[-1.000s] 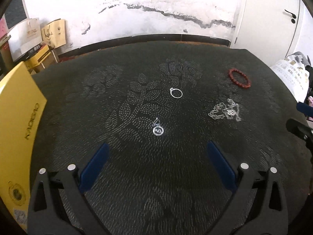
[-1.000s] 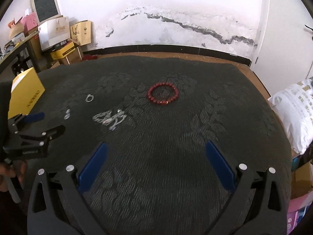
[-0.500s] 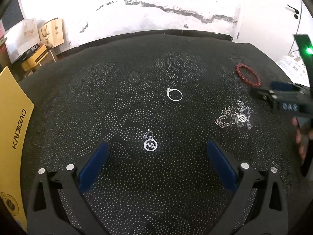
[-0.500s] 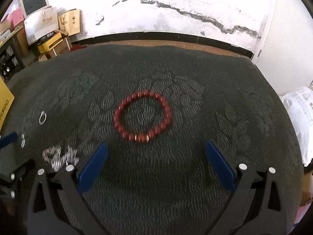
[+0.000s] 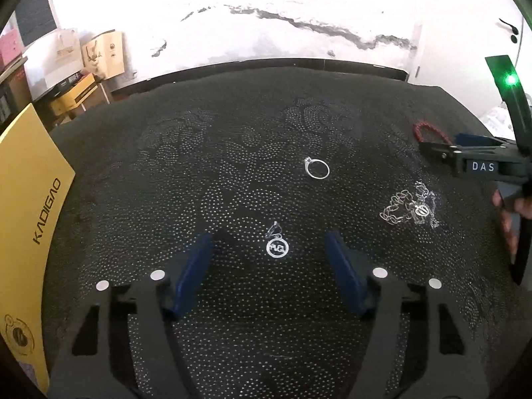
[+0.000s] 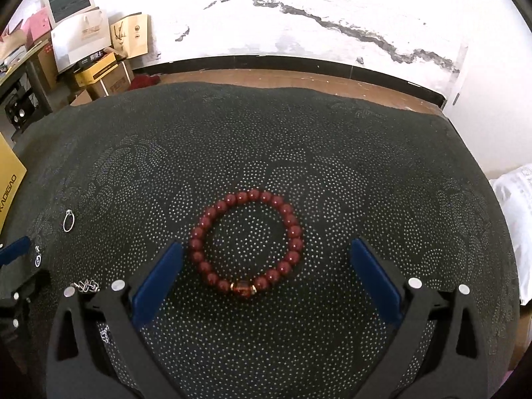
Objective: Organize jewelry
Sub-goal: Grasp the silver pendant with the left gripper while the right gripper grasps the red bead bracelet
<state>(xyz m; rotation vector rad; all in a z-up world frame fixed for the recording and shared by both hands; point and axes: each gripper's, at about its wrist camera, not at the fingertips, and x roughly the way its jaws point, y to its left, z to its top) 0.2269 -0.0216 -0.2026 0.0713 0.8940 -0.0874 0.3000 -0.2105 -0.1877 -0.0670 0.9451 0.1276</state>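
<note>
A small silver round pendant (image 5: 277, 248) lies on the dark dotted cloth (image 5: 199, 173), between the blue fingertips of my open, empty left gripper (image 5: 268, 256). A silver ring (image 5: 317, 168) lies beyond it and a tangled silver chain (image 5: 409, 208) lies to the right. A red bead bracelet (image 6: 246, 243) lies flat on the cloth, with my open, empty right gripper (image 6: 266, 262) low over its near half, fingers either side. The ring (image 6: 68, 222) and pendant (image 6: 38, 259) show at the left of the right wrist view.
A yellow box (image 5: 30, 199) stands at the cloth's left edge. Cardboard boxes and bags (image 6: 96, 53) are stacked at the far left by the wall. A white pillow (image 6: 518, 206) lies at the right. The right gripper and hand (image 5: 492, 166) show at the left view's right edge.
Both grippers have moved forward and down: the left toward the pendant, its fingers closer together, the right toward the red bracelet, which now lies between its fingertips.
</note>
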